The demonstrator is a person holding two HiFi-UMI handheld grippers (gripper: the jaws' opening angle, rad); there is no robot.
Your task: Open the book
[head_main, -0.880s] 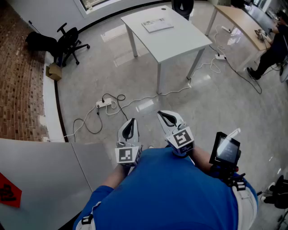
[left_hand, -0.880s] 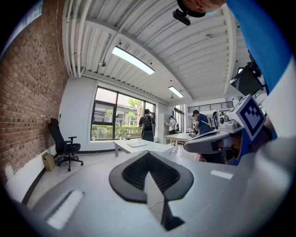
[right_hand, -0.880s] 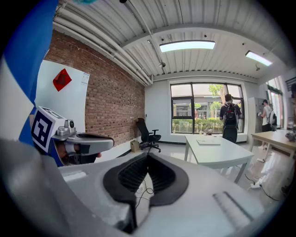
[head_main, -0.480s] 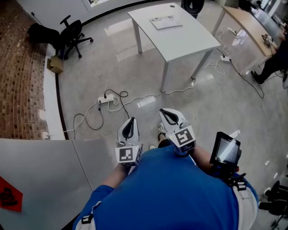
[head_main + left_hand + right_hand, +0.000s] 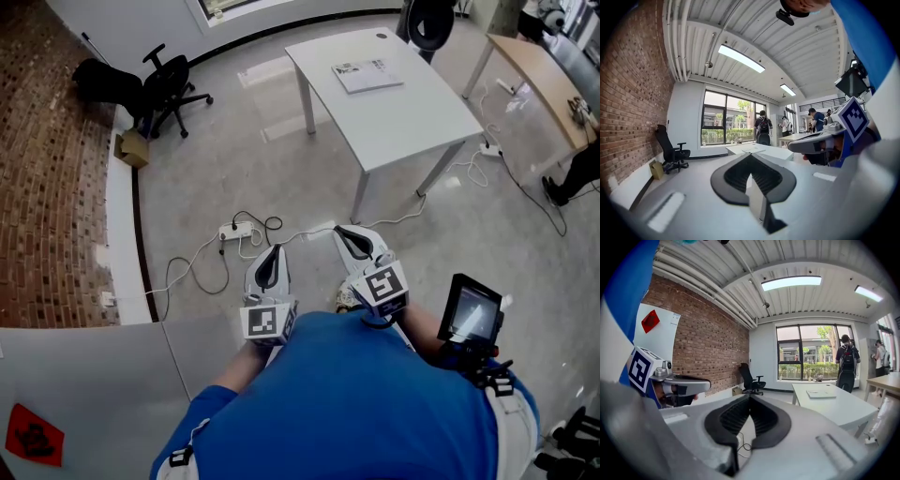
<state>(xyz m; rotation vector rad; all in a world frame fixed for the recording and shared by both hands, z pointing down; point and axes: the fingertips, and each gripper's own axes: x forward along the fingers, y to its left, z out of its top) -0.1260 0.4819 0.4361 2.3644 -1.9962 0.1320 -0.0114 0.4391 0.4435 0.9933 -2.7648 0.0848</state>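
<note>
The book (image 5: 367, 75) lies closed and flat on the far part of a white table (image 5: 412, 117), well ahead of me. Both grippers are held close to my chest, far short of the table. My left gripper (image 5: 269, 266) is shut with nothing in it, and its own view shows the pads meeting (image 5: 750, 158). My right gripper (image 5: 353, 244) is beside it, also shut and empty (image 5: 750, 399). In the right gripper view the book (image 5: 821, 393) shows small on the table (image 5: 841, 408), ahead and to the right.
A power strip with cables (image 5: 234, 229) lies on the floor between me and the table. A black office chair (image 5: 174, 79) and a cardboard box (image 5: 131, 148) stand by the brick strip at left. A wooden desk (image 5: 539, 80) is at right. People stand by the window (image 5: 845, 363).
The table and book have slid down and right in the head view and look nearer. Both grippers keep their place in front of my chest, still shut.
</note>
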